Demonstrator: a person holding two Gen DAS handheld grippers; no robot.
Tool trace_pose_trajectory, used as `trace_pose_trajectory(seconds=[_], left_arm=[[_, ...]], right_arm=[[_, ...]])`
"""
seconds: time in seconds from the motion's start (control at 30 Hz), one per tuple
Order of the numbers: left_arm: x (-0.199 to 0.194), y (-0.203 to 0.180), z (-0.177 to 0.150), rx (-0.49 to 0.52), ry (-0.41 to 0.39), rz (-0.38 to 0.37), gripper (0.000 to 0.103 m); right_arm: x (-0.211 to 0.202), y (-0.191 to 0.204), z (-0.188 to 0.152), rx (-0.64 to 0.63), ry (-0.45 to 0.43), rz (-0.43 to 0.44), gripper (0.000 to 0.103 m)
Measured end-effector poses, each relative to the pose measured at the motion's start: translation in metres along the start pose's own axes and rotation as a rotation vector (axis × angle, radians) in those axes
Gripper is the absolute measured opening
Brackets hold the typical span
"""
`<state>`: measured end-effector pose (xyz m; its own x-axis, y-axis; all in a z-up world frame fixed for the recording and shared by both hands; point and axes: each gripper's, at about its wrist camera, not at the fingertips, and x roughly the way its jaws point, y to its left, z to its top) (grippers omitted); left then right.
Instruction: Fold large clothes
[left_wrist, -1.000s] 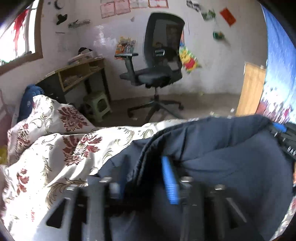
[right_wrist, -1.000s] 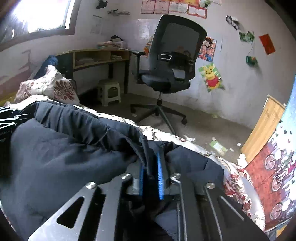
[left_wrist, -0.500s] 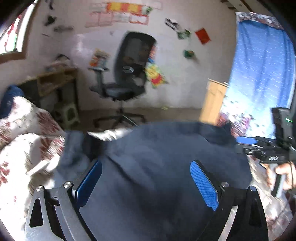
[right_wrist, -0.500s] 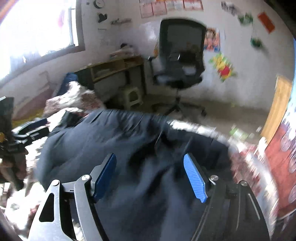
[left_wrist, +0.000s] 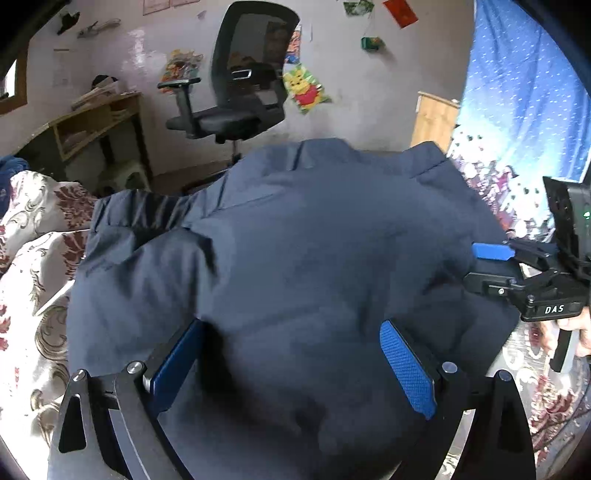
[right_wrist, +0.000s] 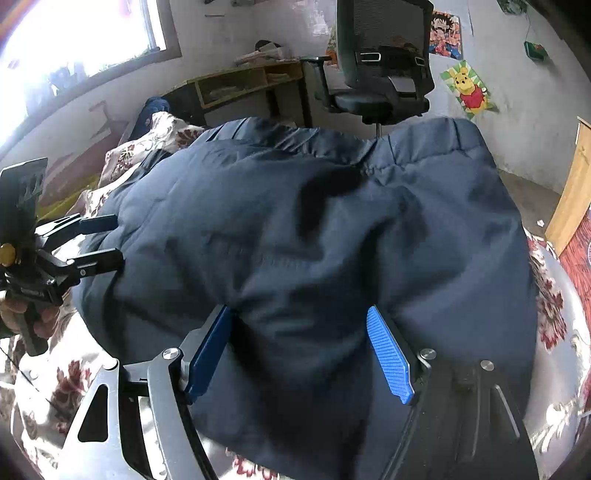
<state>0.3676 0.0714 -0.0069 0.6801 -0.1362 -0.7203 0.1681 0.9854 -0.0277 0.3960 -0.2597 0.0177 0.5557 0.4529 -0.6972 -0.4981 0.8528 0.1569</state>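
Note:
A dark navy padded jacket (left_wrist: 295, 240) lies folded in a puffy heap on the floral bedspread (left_wrist: 33, 295). My left gripper (left_wrist: 291, 365) hovers at its near edge, jaws opening wide; fabric bulges between the blue pads without being pinched. The right gripper (right_wrist: 299, 350) stands open at the jacket's (right_wrist: 314, 221) near edge, a ridge of cloth rising between its pads. Each gripper shows in the other's view: the right gripper (left_wrist: 480, 266) at the jacket's right side, the left gripper (right_wrist: 107, 242) at its left side, both with fingers apart.
Beyond the bed stand a black office chair (left_wrist: 240, 92), a wooden desk (left_wrist: 92, 122) and a small stool (left_wrist: 125, 177). A wooden board (left_wrist: 436, 122) leans by the blue curtain (left_wrist: 524, 92). A person's hand (left_wrist: 576, 328) holds the right gripper's handle.
A second ago both grippers were shut on folds of the jacket. Both have let go and opened, and the jacket has dropped onto the bed in front of them.

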Motion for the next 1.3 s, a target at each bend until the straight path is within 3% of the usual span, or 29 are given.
trace_pose_trajectory(seconds=[0.07, 0.4, 0.67, 0.9, 1.03, 1.3], left_arm=[[0.008, 0.004, 0.007, -0.01, 0.017, 0.028, 0.103], [0.043, 0.029, 0.036, -0.067, 0.051, 0.149, 0.103], [0.068, 0.046, 0.056, -0.096, 0.046, 0.181, 0.103], [0.078, 0.067, 0.072, -0.153, 0.039, 0.16, 0.103], [0.095, 0.077, 0.073, -0.182, 0.101, 0.125, 0.103], [0.122, 0.074, 0.073, -0.133, 0.211, 0.107, 0.103]], right_arm=[[0.009, -0.001, 0.007, -0.007, -0.002, -0.015, 0.071], [0.057, 0.004, 0.061, -0.015, -0.01, -0.072, 0.071], [0.086, -0.002, 0.094, 0.002, 0.024, -0.084, 0.071], [0.097, -0.016, 0.115, 0.053, 0.031, -0.118, 0.071], [0.114, -0.021, 0.12, 0.061, 0.107, -0.112, 0.071], [0.146, -0.024, 0.123, 0.041, 0.299, -0.073, 0.075]])
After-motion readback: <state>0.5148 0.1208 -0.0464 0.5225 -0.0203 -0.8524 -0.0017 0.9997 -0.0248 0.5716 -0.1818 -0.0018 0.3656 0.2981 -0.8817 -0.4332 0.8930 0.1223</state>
